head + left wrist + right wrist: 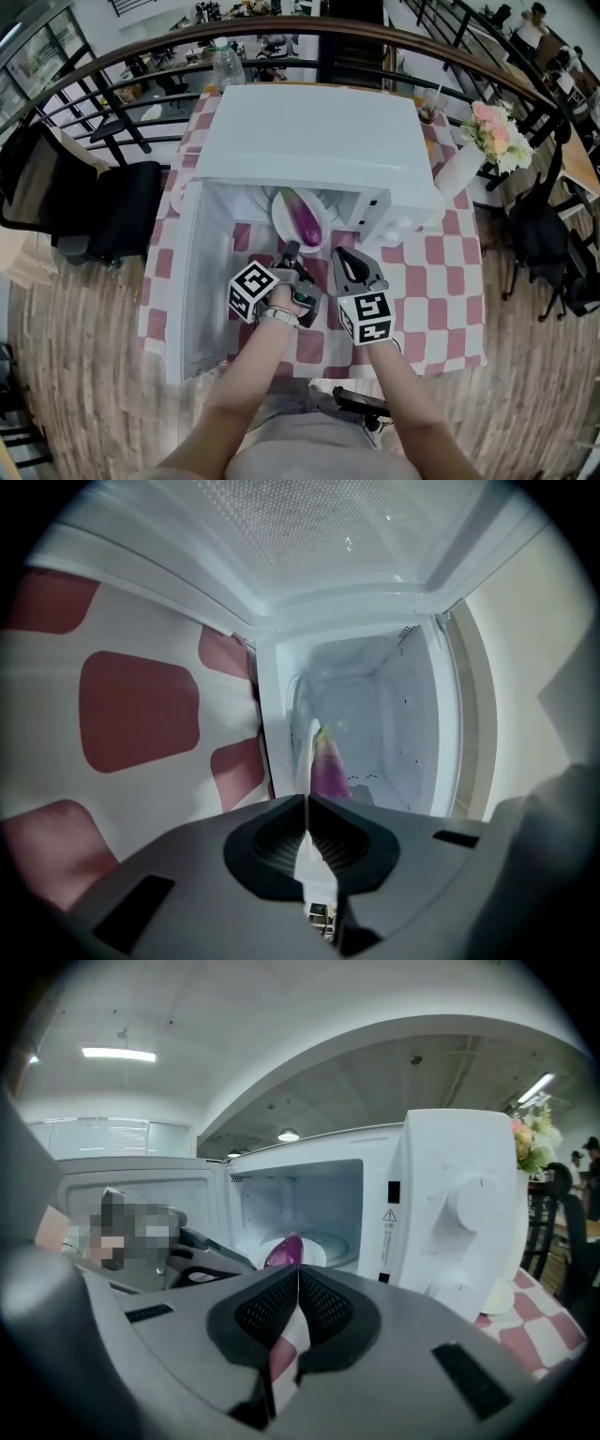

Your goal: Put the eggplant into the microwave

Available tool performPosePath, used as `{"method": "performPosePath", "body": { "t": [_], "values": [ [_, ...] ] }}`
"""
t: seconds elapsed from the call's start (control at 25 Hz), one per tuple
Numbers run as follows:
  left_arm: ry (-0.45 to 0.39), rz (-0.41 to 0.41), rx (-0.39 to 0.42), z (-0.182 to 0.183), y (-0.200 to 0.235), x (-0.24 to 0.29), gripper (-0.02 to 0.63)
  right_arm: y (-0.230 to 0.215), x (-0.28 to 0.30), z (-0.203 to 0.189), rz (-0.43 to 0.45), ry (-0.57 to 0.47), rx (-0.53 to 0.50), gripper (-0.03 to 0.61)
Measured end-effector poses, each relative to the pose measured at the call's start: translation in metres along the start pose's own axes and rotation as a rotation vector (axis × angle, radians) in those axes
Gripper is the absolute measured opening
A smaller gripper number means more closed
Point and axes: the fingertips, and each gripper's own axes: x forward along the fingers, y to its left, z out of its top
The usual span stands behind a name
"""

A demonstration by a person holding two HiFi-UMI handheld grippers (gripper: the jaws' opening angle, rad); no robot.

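A purple eggplant (307, 217) lies on a white plate (283, 222) that sits in the mouth of the open white microwave (319, 141). The eggplant (328, 769) also shows inside the cavity in the left gripper view, and its tip (285, 1251) peeks over the jaws in the right gripper view. My left gripper (290, 251) hangs just in front of the plate, shut and empty. My right gripper (344, 259) is beside it, to the right, in front of the microwave's opening; its jaws meet with nothing between them.
The microwave door (195, 272) stands swung open on the left over the red-and-white checked tablecloth (441, 281). A water bottle (226, 64) stands behind the microwave, a vase of flowers (492, 136) at the right. A black chair (103, 206) and a railing (122, 112) surround the table.
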Motion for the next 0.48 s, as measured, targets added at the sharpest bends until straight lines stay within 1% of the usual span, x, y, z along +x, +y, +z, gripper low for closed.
{"method": "performPosePath", "body": {
  "t": [0.2,0.48],
  "values": [
    [-0.020,0.010,-0.005,0.007,0.005,0.012,0.014,0.004,0.007,-0.003,0.007,0.002,0.030,0.026],
    [-0.026,0.030,-0.007,0.016,0.002,0.027,0.014,0.013,0.016,-0.004,0.015,0.004,0.048,0.026]
  ]
}}
